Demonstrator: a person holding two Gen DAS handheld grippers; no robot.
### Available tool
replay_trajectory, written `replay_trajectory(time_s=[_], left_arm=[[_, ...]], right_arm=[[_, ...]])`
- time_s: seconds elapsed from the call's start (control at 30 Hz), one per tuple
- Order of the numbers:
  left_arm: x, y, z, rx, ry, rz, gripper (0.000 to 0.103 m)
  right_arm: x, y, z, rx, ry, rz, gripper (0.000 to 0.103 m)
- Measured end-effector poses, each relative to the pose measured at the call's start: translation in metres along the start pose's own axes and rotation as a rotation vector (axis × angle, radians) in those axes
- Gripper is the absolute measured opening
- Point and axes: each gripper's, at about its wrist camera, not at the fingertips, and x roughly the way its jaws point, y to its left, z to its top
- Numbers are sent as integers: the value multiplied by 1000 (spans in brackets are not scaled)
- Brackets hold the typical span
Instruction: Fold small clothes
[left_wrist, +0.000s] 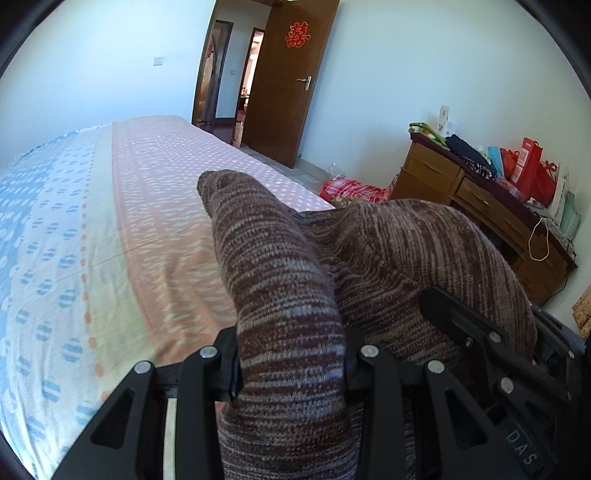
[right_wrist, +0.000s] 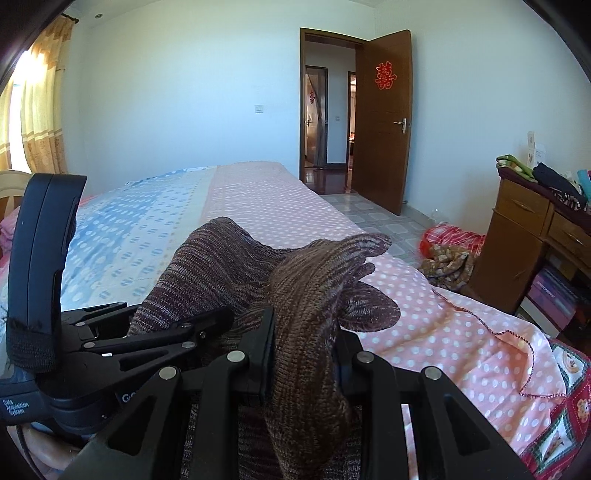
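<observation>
A brown and grey striped knit garment (left_wrist: 280, 295) hangs bunched between both grippers above the bed (left_wrist: 129, 206). My left gripper (left_wrist: 291, 365) is shut on one fold of it, which sticks up past the jaws. My right gripper (right_wrist: 304, 354) is shut on another fold of the same knit garment (right_wrist: 314, 295). The left gripper also shows in the right wrist view (right_wrist: 177, 332), close on the left, with knit cloth draped over it. The right gripper shows in the left wrist view (left_wrist: 480, 332), close on the right. Fingertips are hidden by cloth.
The bed has a sheet with a blue dotted part and a pink dotted part (right_wrist: 280, 206). A wooden dresser (right_wrist: 528, 236) with piled bags stands at right. Red checked cloth (right_wrist: 454, 236) lies on the tiled floor. A brown door (right_wrist: 384, 122) stands open behind.
</observation>
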Motion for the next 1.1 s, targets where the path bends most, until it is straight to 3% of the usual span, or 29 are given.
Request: replay_trajectory(time_s=[0.23, 0.43, 0.6, 0.67, 0.73, 0.83, 1.0, 1.1], left_arm=[[36, -10, -5, -7, 31, 42, 38], [62, -7, -19, -31, 101, 55, 40], [61, 2, -26, -82, 135, 56, 66], [55, 6, -29, -95, 141, 81, 79], [48, 9, -32, -102, 145, 93, 87], [33, 21, -41, -134, 180, 37, 92], [0, 44, -64, -222, 202, -118, 93], [-14, 45, -83, -223, 199, -182, 93]], right_arm=[[38, -26, -10, 18, 47, -14, 25], [75, -41, -28, 47, 153, -39, 25], [81, -52, -35, 89, 181, -28, 26], [82, -55, -38, 103, 195, -18, 31], [79, -60, -40, 124, 208, -8, 43], [65, -68, -45, 171, 214, 26, 52], [23, -80, -62, 229, 218, 81, 62], [10, -81, -79, 265, 250, 120, 62]])
